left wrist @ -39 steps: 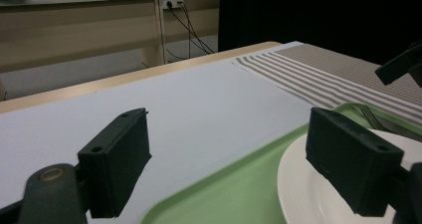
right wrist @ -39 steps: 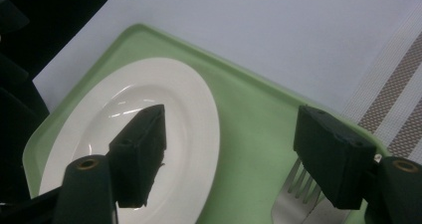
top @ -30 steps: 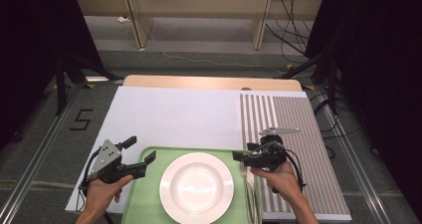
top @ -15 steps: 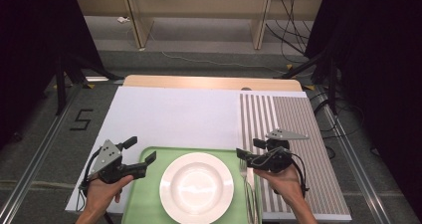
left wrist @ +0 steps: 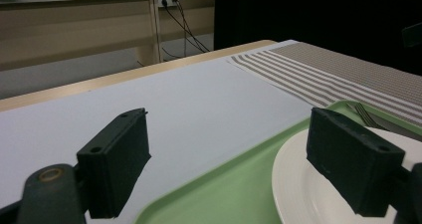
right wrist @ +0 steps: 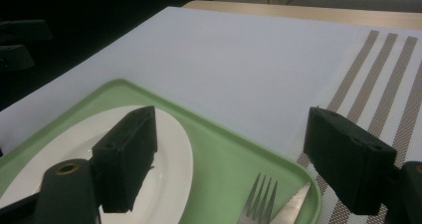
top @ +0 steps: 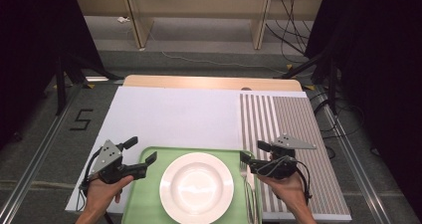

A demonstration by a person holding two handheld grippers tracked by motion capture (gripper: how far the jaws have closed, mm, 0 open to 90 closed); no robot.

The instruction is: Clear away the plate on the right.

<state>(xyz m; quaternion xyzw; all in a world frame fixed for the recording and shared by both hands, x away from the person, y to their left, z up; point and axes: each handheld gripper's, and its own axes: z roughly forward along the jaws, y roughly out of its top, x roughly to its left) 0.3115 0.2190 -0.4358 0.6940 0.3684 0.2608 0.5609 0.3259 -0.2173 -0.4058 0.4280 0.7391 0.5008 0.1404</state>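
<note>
flanking a green tray [top: 149, 204], both tongs stand wide and hold nothing. right gripper [top: 251, 158], its jaws having just been opening with nothing between them, hovers at the tray's right rim above the fork [top: 244, 170] and knife [right wrist: 291, 204], apparently just set there beside the white plate [top: 196, 186]. left gripper [top: 142, 152] waits at the tray's left rim, likely to steady it.

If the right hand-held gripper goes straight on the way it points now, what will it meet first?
Probably the fork: the open right hand-held gripper points across the green tray's right edge, and the fork and a knife lie just ahead between its jaws. It may pass above them toward the white plate; its height is unclear.
</note>
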